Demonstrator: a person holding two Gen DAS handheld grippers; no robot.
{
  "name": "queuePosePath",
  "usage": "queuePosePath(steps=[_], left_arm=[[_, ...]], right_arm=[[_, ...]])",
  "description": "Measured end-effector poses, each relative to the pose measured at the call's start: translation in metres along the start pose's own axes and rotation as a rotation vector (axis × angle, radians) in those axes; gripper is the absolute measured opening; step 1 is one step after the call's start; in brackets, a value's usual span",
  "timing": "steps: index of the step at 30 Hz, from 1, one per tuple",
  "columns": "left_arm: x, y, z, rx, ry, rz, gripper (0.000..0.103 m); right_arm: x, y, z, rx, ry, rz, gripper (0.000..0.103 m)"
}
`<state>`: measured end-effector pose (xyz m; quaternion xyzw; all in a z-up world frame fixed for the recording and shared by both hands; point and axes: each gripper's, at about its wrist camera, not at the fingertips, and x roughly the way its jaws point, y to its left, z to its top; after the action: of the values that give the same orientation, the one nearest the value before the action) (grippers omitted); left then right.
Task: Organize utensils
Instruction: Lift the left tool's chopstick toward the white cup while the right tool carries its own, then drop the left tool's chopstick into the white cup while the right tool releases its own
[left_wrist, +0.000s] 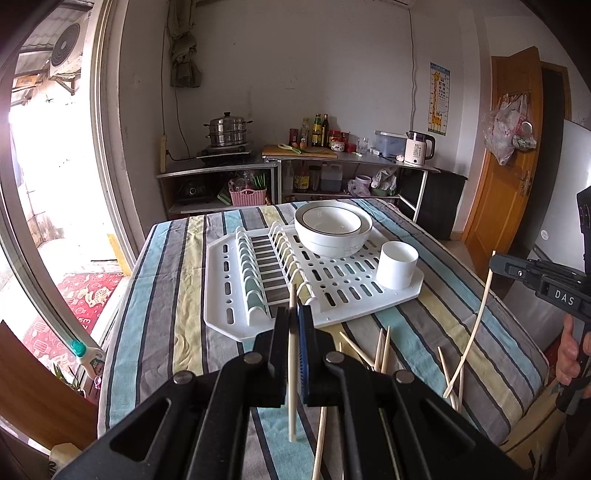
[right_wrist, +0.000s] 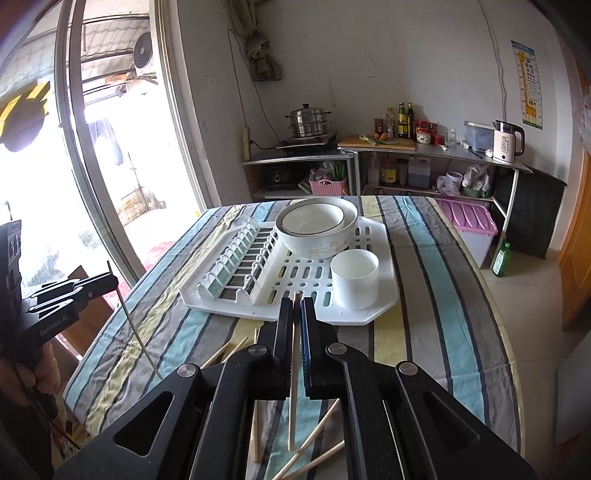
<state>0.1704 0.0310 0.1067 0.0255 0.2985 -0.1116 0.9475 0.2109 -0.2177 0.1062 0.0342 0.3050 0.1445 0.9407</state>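
Slim wooden chopsticks (left_wrist: 292, 369) pinched above slotted plastic rack (left_wrist: 332, 284).

1. Held chopsticks — one pale wooden chopstick (left_wrist: 292, 365) stands clamped upright; a second (right_wrist: 293, 373) likewise.
2. Loose chopsticks (right_wrist: 314, 439) — scattered, crossing on the striped cloth.
3. White cup (right_wrist: 354, 278) — upright, empty, on the drying rack (right_wrist: 384, 236) corner beside stacked bowls (right_wrist: 317, 229).

Right gripper (right_wrist: 295, 306) clamped on one upright chopstick (right_wrist: 293, 387) above the striped tablecloth (right_wrist: 424, 332). Loose chopsticks (right_wrist: 317, 435) lie beneath. Beyond: white drying rack (right_wrist: 384, 236) bearing stacked bowls (right_wrist: 317, 229) and a white cup (right_wrist: 354, 278). Left gripper (right_wrist: 110, 277) at left edge, pinching another chopstick (right_wrist: 136, 332).
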Motion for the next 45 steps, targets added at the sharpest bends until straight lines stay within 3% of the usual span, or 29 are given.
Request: queuePosePath(steps=[10, 23, 32, 45], left_arm=[[0.006, -0.016, 0.037, -0.009, -0.035, -0.046, 0.005], [0.062, -0.068, 0.105, -0.019, -0.061, -0.184, 0.005], [0.098, -0.087, 0.147, -0.068, -0.098, -0.248, 0.005], [0.155, -0.097, 0.153, -0.094, -0.055, -0.29, 0.005]], right_arm=[[-0.014, -0.022, 0.031, 0.008, -0.088, -0.015, 0.004], [0.001, -0.073, 0.085, 0.053, -0.167, -0.062, 0.004], [0.026, -0.087, 0.113, 0.067, -0.215, -0.056, 0.004], [0.079, -0.094, 0.119, 0.085, -0.177, -0.039, 0.004]])
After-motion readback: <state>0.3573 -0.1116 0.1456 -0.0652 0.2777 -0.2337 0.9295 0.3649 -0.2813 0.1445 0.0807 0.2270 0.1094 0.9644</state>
